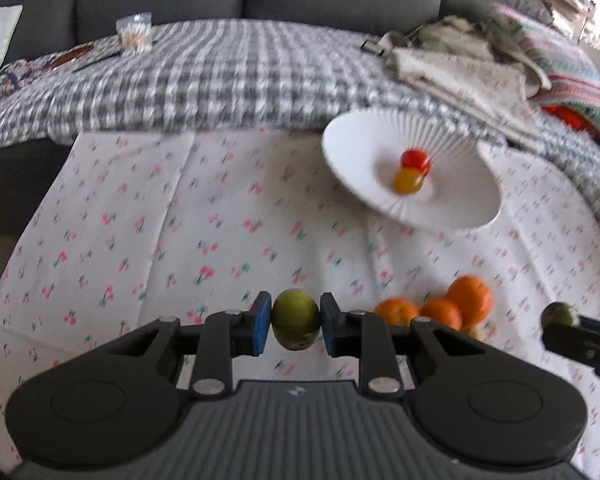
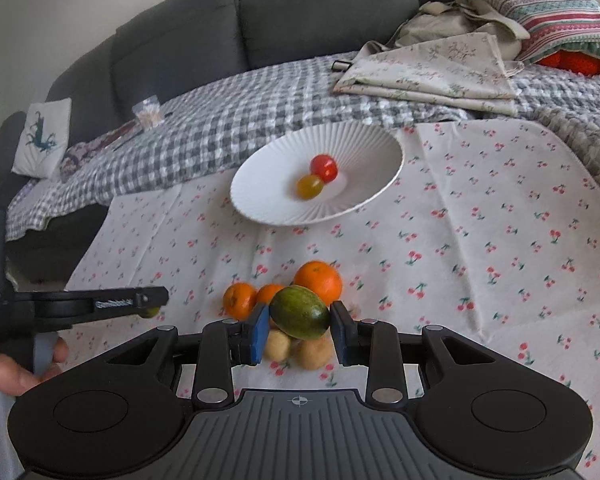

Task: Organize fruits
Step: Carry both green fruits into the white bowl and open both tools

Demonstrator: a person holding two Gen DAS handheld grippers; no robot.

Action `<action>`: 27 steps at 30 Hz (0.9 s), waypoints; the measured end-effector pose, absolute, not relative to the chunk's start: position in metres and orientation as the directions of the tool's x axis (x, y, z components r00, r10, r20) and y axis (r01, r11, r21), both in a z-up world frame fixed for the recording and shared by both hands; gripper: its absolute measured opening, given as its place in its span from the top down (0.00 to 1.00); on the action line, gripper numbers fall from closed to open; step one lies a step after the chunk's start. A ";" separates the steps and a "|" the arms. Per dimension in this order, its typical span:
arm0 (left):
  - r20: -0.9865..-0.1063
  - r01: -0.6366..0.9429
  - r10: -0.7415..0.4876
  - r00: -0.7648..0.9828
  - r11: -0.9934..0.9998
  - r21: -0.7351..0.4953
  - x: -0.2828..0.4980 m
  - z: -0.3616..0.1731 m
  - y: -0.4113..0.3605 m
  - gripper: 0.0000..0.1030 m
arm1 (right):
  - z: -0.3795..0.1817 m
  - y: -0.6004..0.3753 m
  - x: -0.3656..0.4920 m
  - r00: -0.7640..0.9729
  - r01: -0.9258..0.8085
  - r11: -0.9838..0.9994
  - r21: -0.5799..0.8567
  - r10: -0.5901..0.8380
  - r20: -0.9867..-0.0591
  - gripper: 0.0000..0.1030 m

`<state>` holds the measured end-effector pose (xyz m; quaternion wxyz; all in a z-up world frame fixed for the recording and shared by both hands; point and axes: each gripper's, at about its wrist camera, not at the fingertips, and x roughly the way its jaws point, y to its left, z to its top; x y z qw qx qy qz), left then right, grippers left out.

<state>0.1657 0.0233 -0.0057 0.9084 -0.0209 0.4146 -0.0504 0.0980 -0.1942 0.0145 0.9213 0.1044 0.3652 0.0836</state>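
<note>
While both claws grip fruit | left claw (image 1: pixel 295 322) clenched on a small green fruit (image 1: pixel 295 319) | right claw (image 2: pixel 299 325) clenched on a green oval fruit (image 2: pixel 299 312), above oranges (image 2: pixel 318 282) on cherry-print cloth (image 2: pixel 500 240) | white ribbed plate (image 2: pixel 268 176) beyond holds red tomato (image 2: pixel 324 167), yellow tomato (image 2: pixel 310 186) | arm lettering unreadable

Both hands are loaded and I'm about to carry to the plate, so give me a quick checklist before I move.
1. Left gripper shut on its green fruit: ok.
2. Right gripper shut on the larger green fruit: ok, though the fruit sits tilted.
3. White plate has bare space beside the two small tomatoes: ok.
4. Held fruits lifted clear of the oranges: cannot tell.
5. Cloth path to the plate unobstructed: ok.
</note>
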 end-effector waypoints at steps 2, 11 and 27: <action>-0.734 0.086 -0.119 0.668 0.993 -0.083 0.168 0.003 0.018 0.76 | 0.018 -0.197 0.102 0.725 -0.074 0.966 0.249 0.224 -0.651 0.70; -0.696 0.124 -0.181 0.694 0.983 -0.133 0.186 0.019 -0.006 0.76 | 0.025 -0.216 0.125 0.740 -0.043 0.974 0.224 0.182 -0.648 0.70; -0.657 0.136 -0.186 0.731 0.982 -0.127 0.240 0.002 -0.030 0.76 | 0.019 -0.227 0.192 0.747 -0.045 0.982 0.183 0.154 -0.647 0.70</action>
